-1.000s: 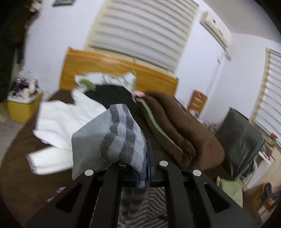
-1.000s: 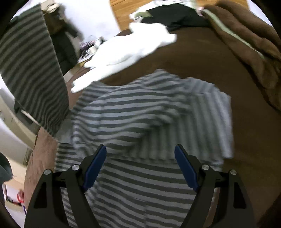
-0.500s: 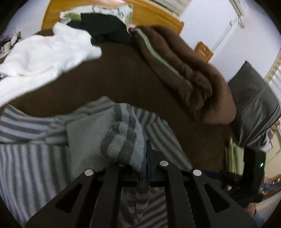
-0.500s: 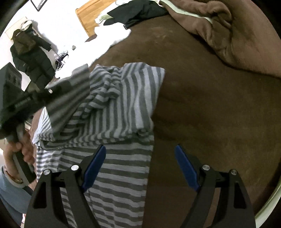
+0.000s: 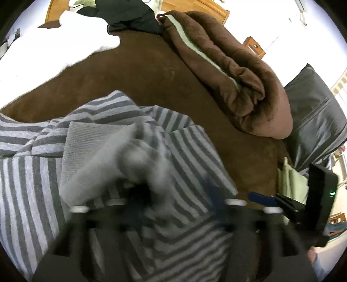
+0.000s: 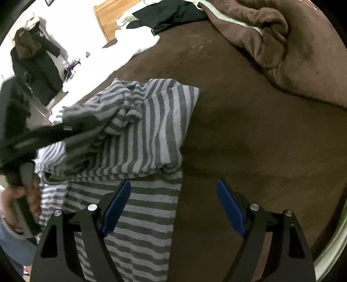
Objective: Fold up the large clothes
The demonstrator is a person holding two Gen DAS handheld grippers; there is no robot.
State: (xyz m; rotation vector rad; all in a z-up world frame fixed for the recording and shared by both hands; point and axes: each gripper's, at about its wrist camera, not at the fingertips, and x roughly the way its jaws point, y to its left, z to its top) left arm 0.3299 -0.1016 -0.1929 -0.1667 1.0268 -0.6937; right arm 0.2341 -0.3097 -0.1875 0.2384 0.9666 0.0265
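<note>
Nearest, the left gripper (image 5: 173,204), blurred, is opening its jaws, with the cuffed end of a grey striped garment (image 6: 138,141) loose between them. The right gripper (image 6: 173,208) hangs wide and empty above that garment's edge. The garment lies on a brown bedspread (image 6: 249,130) with one part turned over onto its body but still bunched, so folding looks only begun; beyond it, a white garment (image 5: 65,43) and a black one (image 5: 130,15) wait unfolded.
</note>
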